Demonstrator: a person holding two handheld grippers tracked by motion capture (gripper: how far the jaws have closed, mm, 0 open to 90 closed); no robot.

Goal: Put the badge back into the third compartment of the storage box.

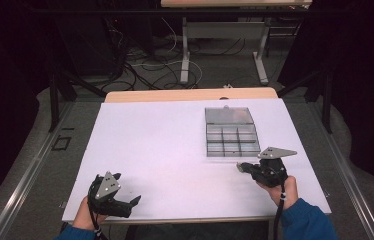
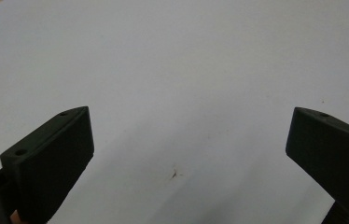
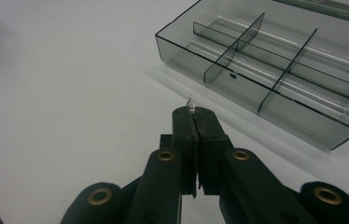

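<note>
So my white table [image 1: 150, 150] bears the divided plastic box [image 3: 275, 70], lid open, its sections apparently empty. My left gripper [image 2: 186, 140] gapes idle, while my right gripper [image 3: 195, 114] pinches a tiny metal part [image 3: 191, 103] just beside the box, not yet dropped in.

Cables [image 1: 145, 65] sprawl around what seem table legs [image 1: 185, 55] beyond.

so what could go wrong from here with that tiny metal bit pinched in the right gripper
The small metal part sits only at the very tip of the right gripper, so it could slip out onto the white table. The compartment box has narrow cells; a release slightly off could land it in the wrong cell or outside.
</note>
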